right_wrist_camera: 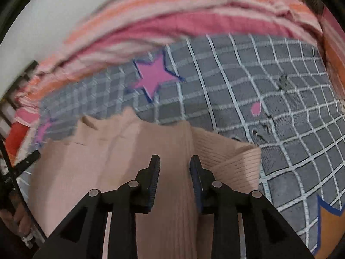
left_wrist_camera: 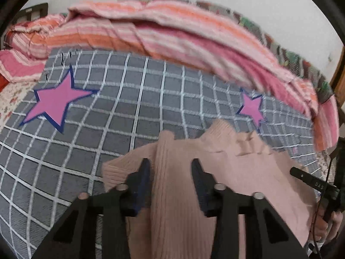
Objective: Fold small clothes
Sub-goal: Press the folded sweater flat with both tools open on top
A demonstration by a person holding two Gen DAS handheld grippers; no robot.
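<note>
Nearest in each wrist view are the claws themselves. The left claw (left_wrist_camera: 170,164) has its black fingers parted, with a raised ridge of the pale pink ribbed knit garment (left_wrist_camera: 215,172) running up between them; the pads do not visibly pinch it, so I read this claw as released. The right claw (right_wrist_camera: 174,161) stands the same way, its fingers apart over a fold of the same pale pink ribbed knit garment (right_wrist_camera: 120,161), cloth between them but no clear pinch.

The garment lies on the bed, spread over the grey fleece blanket with white grid lines and pink stars (left_wrist_camera: 129,108), its ribbed cuff turned over at the right edge in the right view. It looks partly folded, a sleeve or side already brought inward.

To do this step well, each claw should probably close on a single layer at matching points along the edge, then both should carry the fabric over level and together so the crease lands straight. Grabbing the blanket beneath would drag everything.

Farthest back lies a rumpled pink and orange striped quilt (left_wrist_camera: 172,32).
</note>
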